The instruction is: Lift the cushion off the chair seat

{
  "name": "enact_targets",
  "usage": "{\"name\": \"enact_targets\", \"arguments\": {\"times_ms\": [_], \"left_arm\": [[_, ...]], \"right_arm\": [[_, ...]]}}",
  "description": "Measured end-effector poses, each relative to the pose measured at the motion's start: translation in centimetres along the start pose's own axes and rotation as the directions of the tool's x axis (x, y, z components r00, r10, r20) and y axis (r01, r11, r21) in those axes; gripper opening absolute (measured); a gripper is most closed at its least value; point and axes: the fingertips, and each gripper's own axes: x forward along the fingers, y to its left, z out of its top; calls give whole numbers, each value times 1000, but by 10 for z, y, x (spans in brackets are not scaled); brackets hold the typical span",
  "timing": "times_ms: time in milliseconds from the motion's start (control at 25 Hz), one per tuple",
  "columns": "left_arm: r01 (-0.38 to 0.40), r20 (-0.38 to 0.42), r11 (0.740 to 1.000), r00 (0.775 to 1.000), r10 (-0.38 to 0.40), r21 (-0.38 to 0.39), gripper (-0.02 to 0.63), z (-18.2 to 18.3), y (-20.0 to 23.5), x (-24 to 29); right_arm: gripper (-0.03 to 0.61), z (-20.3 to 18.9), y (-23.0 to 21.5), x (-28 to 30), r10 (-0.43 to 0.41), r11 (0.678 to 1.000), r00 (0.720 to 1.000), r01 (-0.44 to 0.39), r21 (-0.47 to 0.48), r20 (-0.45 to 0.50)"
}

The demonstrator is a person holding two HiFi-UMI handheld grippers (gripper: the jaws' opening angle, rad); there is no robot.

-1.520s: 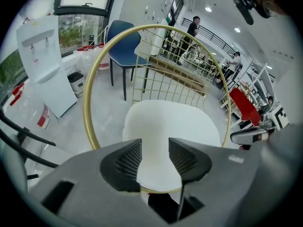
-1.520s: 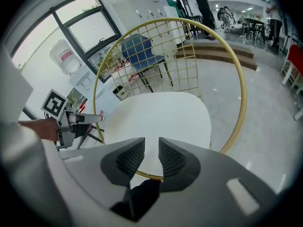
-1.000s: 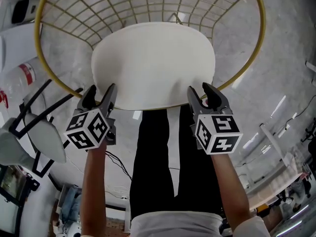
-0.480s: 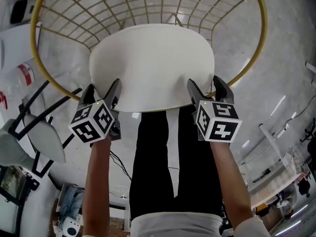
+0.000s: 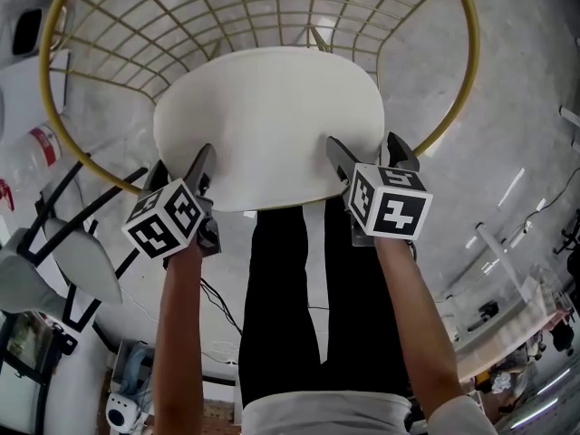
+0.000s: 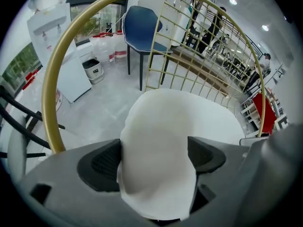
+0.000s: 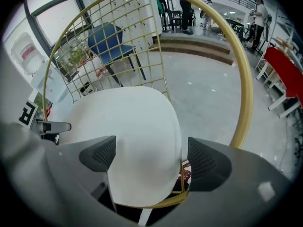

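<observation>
Cushion (image 5: pixel 269 125) hides most of the chair (image 7: pixel 245 109) seat.

Grey, perhaps marble floor (image 5: pixel 507 107), blue chair (image 6: pixel 142 25), large windows (image 7: pixel 52 13)

Left hand-held gripper (image 5: pixel 182 160), right hand-held gripper (image 5: pixel 364 143), jaws just opening wide, astride cushion (image 5: pixel 270 116)
</observation>
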Motion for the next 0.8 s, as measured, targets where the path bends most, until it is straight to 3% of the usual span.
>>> {"name": "enact_targets", "arguments": {"times_ms": [240, 440, 600, 800], "left_arm": [[-18, -10, 1000, 1000, 18, -19, 439, 0, -1, 6], [-29, -22, 999, 999, 29, -37, 425, 0, 1, 14], [-38, -37, 999, 999, 37, -36, 383, 0, 3, 11], [-51, -32, 999, 998, 51, 18, 305, -1, 5, 4]], "right_arm": [[482, 0, -3, 18, 18, 997, 999, -14, 76, -47], [471, -1, -2, 20, -11, 999, 998, 13, 33, -60], [415, -2, -5, 15, -14, 1000, 998, 15, 14, -63], [339, 0, -9, 8, -30, 1000, 998, 29, -4, -52]]}}
